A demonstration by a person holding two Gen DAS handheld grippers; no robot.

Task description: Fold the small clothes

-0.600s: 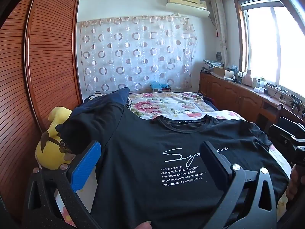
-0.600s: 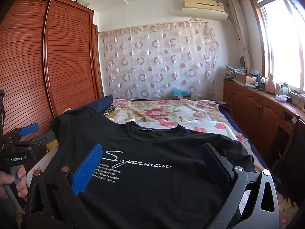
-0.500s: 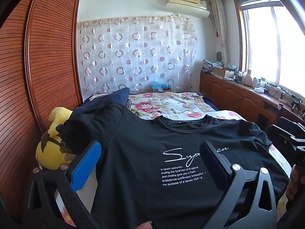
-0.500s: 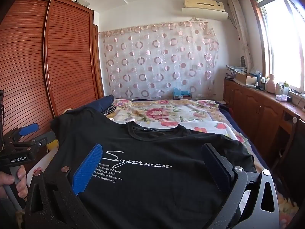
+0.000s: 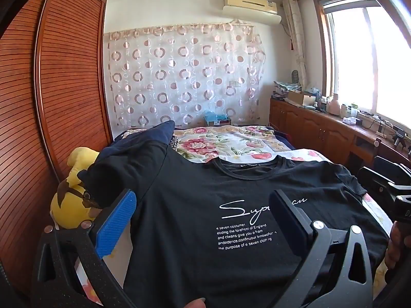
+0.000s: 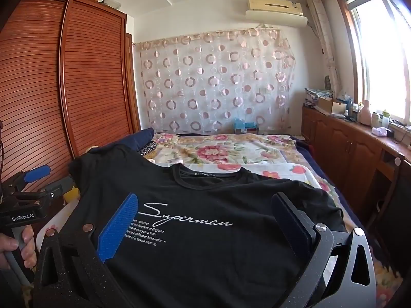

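A black T-shirt (image 5: 231, 205) (white script print up) lies spread flat on the floral bed (image 5: 231, 141); left hand-held gripper (image 5: 203, 218) and right hand-held gripper (image 6: 205, 220) hover above it, jaws spread wide, pinching nothing

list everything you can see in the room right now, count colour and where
t-shirt: 1, black with white print, spread flat on the bed
bedsheet: 1, floral, on the bed beyond the shirt
plush toy: 1, yellow, beside the bed by the wardrobe
pillow: 1, navy, far left of the bed
wardrobe: 1, brown, slatted, left wall
curtain: 1, sheer with circles, far wall
air conditioner: 1, cream, above the curtain
cabinets: 1 row, brown, under the window
left gripper: jaws open, above the shirt
right gripper: jaws open, above the shirt
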